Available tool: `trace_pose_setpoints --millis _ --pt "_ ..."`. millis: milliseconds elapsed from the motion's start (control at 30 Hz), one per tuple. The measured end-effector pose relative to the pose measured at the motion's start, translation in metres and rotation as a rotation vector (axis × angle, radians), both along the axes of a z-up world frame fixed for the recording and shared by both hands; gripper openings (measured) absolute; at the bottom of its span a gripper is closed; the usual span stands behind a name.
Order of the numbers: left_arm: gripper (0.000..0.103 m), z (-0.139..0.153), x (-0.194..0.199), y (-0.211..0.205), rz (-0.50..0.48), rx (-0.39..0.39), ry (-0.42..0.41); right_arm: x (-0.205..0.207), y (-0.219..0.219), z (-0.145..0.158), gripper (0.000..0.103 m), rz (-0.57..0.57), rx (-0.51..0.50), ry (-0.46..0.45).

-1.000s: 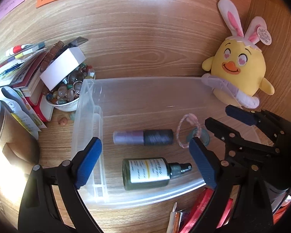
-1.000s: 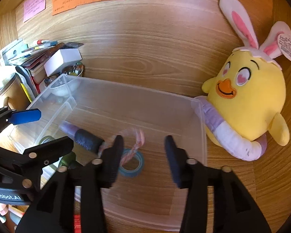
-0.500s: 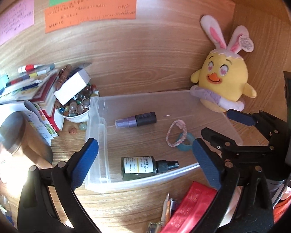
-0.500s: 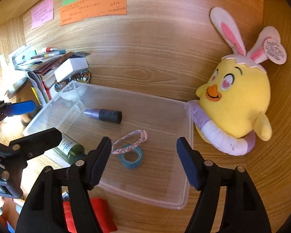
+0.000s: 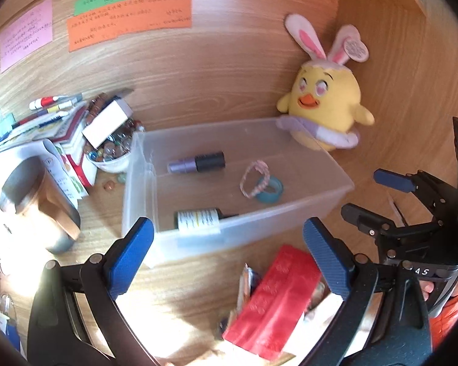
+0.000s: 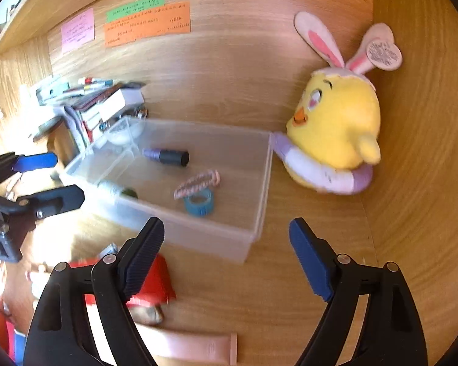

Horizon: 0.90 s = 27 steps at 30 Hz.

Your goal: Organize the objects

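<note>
A clear plastic bin (image 5: 198, 238) (image 6: 216, 238) sits on the wooden desk. Inside lie a purple and black tube (image 5: 197, 162) (image 6: 166, 156), a green spray bottle with a white label (image 5: 198, 218) (image 6: 116, 189), a pink braided bracelet (image 5: 255, 177) (image 6: 197, 181) and a blue tape roll (image 5: 270, 189) (image 6: 200, 202). My left gripper (image 5: 229, 256) is open and empty, in front of the bin, above a red packet (image 5: 274, 299) (image 6: 155, 283). My right gripper (image 6: 226, 256) is open and empty, at the bin's near right corner.
A yellow plush chick with bunny ears (image 5: 323, 106) (image 6: 336, 125) leans against the bin's far right corner. A bowl of beads (image 5: 111, 152), stacked books and pens (image 5: 52, 119) and a metal cup (image 5: 36, 204) crowd the left. Coloured notes (image 5: 128, 15) hang on the back wall.
Both grippers have pulled back and up, away from the bin, so the whole bin and the red packet in front show. The right gripper's jaws have opened wider.
</note>
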State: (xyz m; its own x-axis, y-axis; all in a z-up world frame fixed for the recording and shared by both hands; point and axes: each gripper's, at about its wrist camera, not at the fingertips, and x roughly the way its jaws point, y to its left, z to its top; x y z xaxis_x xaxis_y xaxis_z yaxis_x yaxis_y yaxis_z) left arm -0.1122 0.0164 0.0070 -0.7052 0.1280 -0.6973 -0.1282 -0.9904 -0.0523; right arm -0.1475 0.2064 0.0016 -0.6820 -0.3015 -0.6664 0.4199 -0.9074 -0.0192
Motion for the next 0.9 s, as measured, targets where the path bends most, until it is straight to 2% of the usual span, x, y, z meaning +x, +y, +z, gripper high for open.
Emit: trace_pose_setpoints --millis 133,367,500,667,700,900 --pt "0.1 -0.012 0.009 0.011 -0.042 -0.011 -0.032 0.017 0.01 -0.016 0.082 0.0 0.02 -0.038" --pt "0.1 -0.037 0.018 0.017 -0.058 -0.024 -0.095 0.041 0.014 -0.048 0.082 0.051 -0.017 -0.166" --pt "0.1 -0.047 0.022 0.01 -0.034 -0.016 -0.128 0.049 0.001 -0.058 0.082 0.071 -0.009 -0.189" --pt "0.1 -0.051 0.027 0.004 -0.03 -0.004 -0.141 0.057 -0.016 -0.073 0.083 0.086 0.056 -0.181" --pt "0.1 -0.051 0.027 0.005 -0.035 -0.01 -0.139 0.058 -0.015 -0.072 0.083 0.081 0.053 -0.172" --pt "0.1 -0.051 0.021 0.024 -0.11 -0.033 -0.137 0.051 0.009 -0.079 0.085 0.044 -0.006 -0.246"
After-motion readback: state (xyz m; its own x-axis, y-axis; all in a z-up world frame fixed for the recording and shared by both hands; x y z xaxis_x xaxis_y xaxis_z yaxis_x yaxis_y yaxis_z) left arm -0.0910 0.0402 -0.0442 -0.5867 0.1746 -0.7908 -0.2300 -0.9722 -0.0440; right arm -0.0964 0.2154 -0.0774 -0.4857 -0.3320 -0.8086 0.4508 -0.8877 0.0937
